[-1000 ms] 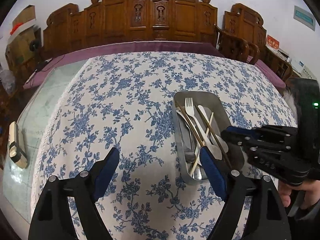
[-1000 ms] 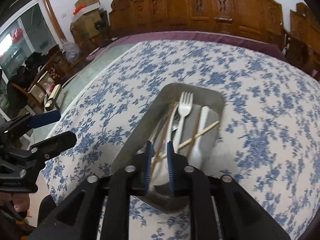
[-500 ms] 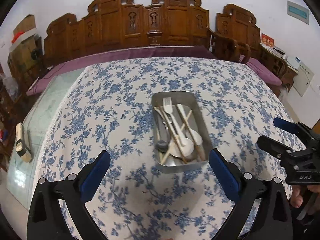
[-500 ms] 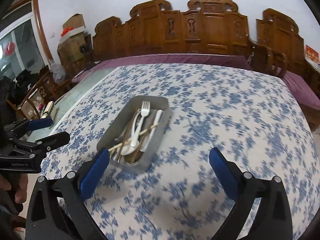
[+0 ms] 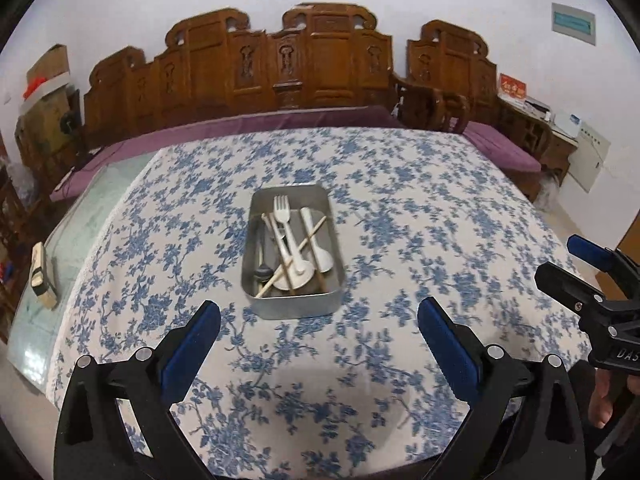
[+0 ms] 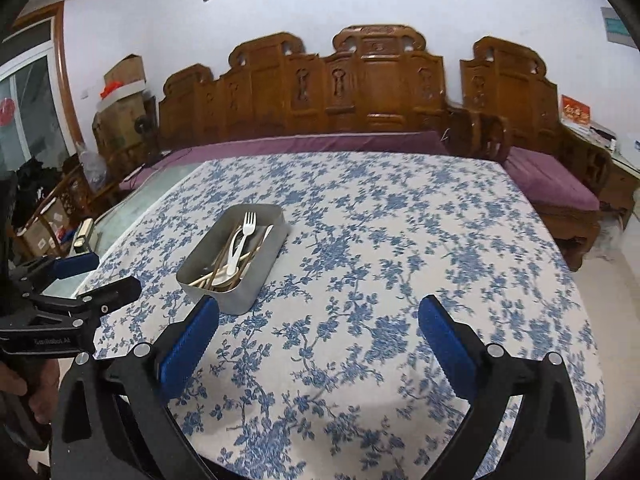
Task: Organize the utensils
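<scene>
A metal tray point(image 5: 294, 307) sits near the middle of the desk point(image 5: 420, 216), on a cloth printed with blue flowers. In the tray lie a white fork point(image 5: 283, 216), a white spoon point(image 5: 316, 240), wooden chopsticks point(image 5: 294, 254) crossed over them, and a darker piece along the left wall that looks like a metal spoon, though it is too blurred to be sure.

The left gripper point(image 5: 318, 332) hangs over the near side of the desk, its fingers point(image 5: 192, 344) spread wide with only cloth between them. The right gripper point(image 6: 319, 332) is off to the tray's right, its fingers point(image 6: 446, 340) spread just as wide and holding nothing; the tray shows beside its left finger. Each gripper appears at the edge of the other's view. A carved wooden bench point(image 6: 376, 88) with purple cushions stands behind the desk.
</scene>
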Motion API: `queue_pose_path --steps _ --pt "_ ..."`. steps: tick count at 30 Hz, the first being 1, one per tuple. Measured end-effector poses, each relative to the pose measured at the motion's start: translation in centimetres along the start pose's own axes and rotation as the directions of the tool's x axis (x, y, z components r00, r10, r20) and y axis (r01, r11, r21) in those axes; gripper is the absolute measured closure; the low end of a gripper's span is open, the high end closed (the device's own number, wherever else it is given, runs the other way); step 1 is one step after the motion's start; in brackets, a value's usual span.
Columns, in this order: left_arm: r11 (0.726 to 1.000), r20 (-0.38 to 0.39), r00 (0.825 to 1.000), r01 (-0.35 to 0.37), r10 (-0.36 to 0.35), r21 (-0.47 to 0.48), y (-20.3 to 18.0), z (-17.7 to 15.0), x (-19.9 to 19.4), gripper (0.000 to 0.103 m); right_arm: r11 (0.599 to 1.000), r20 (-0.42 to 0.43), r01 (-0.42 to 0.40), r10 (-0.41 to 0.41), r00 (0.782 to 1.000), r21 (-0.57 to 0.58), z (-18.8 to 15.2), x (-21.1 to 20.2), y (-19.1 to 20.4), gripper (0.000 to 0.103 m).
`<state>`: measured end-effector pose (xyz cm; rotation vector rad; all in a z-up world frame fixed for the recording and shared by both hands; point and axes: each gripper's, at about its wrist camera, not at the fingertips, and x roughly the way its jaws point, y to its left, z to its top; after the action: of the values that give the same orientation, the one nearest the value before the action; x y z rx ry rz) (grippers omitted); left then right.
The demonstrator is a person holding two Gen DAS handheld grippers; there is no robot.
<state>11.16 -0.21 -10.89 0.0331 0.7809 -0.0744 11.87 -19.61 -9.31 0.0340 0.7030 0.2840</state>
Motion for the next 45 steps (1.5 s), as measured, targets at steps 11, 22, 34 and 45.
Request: queue_pose_path --steps 11,22,34,45 --pt "1.000 0.131 0.991 -0.008 0.005 0.024 -2.9 1.7 -6.6 0.008 0.998 0.105 0.059 -0.059 0.993 0.002 1.0 -6.0 -0.4 0.003" --pt "1.000 0.232 0.973 -0.001 -0.004 0.020 -3.6 3.7 -12.4 0.008 0.997 0.230 0.073 -0.070 0.971 -0.004 3.8 -12.1 0.4 0.003" --pt "1.000 0.313 0.950 -0.012 0.014 -0.010 -2.6 4.3 -16.8 0.008 0.997 0.329 0.074 -0.063 0.942 -0.023 5.3 -17.3 2.1 0.003" --pt "1.000 0.325 0.946 -0.011 0.017 -0.020 -2.0 4.2 -17.3 0.008 0.996 0.330 0.084 -0.075 0.941 -0.013 5.3 -17.8 2.1 0.003"
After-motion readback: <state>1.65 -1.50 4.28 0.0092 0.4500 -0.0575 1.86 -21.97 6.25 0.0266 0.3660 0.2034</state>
